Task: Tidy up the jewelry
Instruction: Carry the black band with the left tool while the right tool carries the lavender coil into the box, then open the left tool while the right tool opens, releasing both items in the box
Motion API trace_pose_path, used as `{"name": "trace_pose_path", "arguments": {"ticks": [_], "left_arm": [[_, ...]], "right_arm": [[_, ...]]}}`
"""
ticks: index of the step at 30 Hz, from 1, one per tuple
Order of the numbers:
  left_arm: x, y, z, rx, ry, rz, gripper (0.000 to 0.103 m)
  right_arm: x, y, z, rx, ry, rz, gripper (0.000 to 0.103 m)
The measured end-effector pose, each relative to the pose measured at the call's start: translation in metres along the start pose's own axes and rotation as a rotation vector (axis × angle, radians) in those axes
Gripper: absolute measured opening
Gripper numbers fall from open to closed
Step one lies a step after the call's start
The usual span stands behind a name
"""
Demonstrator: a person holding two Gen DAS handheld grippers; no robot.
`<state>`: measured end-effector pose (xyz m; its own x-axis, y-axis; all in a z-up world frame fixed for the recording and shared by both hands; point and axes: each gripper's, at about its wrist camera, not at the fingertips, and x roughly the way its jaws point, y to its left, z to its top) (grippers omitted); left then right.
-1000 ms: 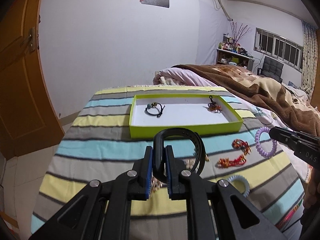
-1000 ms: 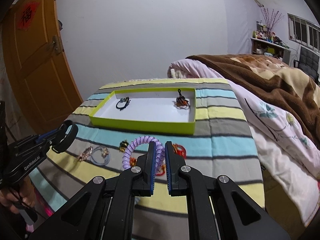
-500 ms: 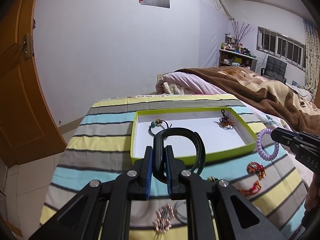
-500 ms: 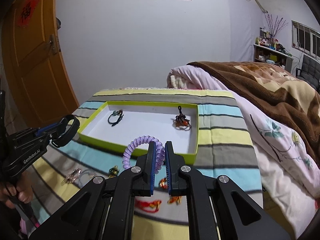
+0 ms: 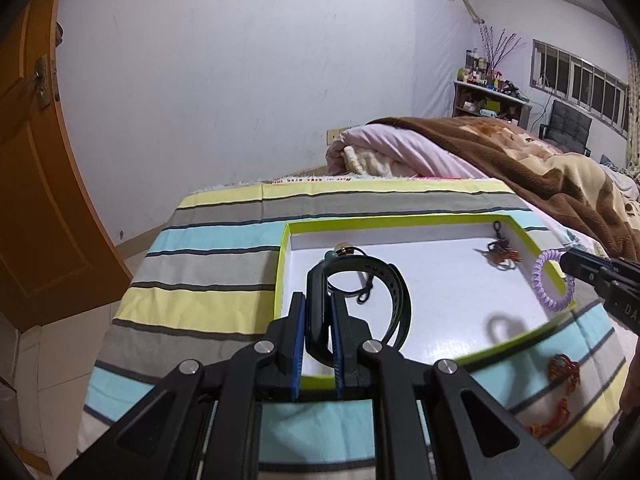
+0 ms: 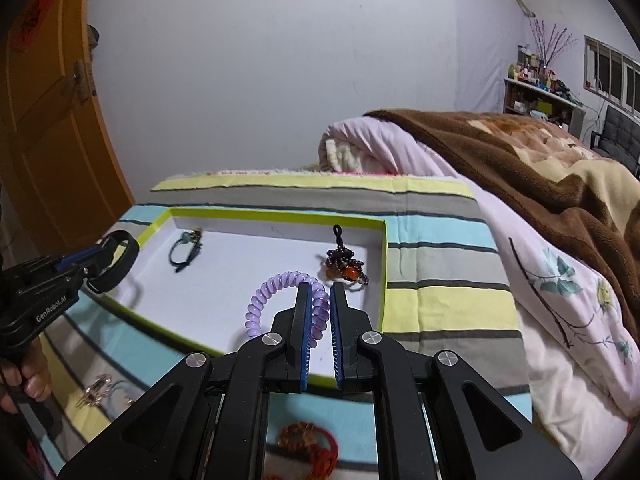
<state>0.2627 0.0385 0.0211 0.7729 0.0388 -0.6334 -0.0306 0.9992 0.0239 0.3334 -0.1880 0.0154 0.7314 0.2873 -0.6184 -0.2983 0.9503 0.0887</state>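
Observation:
My left gripper [image 5: 318, 304] is shut on a black strap bracelet [image 5: 384, 300] and holds it above the near left part of the lime-edged white tray [image 5: 400, 222]. My right gripper [image 6: 319, 294] is shut on a purple coil hair tie [image 6: 266, 300], held above the tray's near right part [image 6: 384, 276]. It also shows in the left wrist view [image 5: 550, 280]. In the tray lie a black cord with a teal bead [image 6: 185, 246] and a dark beaded charm with an orange stone [image 6: 346, 268].
The tray sits on a striped cloth [image 5: 224, 268]. On the cloth near me lie red-orange knotted pieces [image 5: 562, 372], a red ring [image 6: 308, 444] and gold-pink clips [image 6: 96, 390]. A bed with a brown blanket [image 6: 520, 160] is at the right, an orange door [image 5: 28, 160] at the left.
Both grippers have moved forward with their pieces, from over the cloth to over the tray. The tray now looks closer and larger in both views.

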Motion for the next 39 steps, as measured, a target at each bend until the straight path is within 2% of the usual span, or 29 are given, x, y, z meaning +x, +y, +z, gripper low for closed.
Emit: {"name": "trace_pose_path", "arguments": {"ticks": [15, 22, 24, 27, 29, 39], "left_arm": [[0.043, 0.001, -0.006, 0.010, 0.116, 0.001, 0.013], [0.048, -0.001, -0.006, 0.023, 0.126, -0.013, 0.013], [0.049, -0.002, -0.006, 0.029, 0.129, -0.017, 0.014], [0.049, -0.001, -0.005, 0.028, 0.127, -0.019, 0.014], [0.046, 0.001, -0.005, 0.019, 0.123, -0.026, 0.017], [0.001, 0.004, -0.007, 0.005, 0.038, -0.035, 0.020]], "right_arm": [[0.049, -0.004, -0.004, -0.020, 0.117, -0.024, 0.009], [0.056, 0.000, -0.005, -0.041, 0.155, -0.022, 0.009], [0.056, 0.002, -0.006, -0.054, 0.155, -0.027, 0.010], [0.054, 0.004, -0.006, -0.055, 0.152, -0.008, 0.020], [0.049, 0.007, -0.006, -0.063, 0.137, -0.012, 0.031], [-0.003, 0.012, -0.009, -0.056, 0.040, -0.005, 0.032]]}}
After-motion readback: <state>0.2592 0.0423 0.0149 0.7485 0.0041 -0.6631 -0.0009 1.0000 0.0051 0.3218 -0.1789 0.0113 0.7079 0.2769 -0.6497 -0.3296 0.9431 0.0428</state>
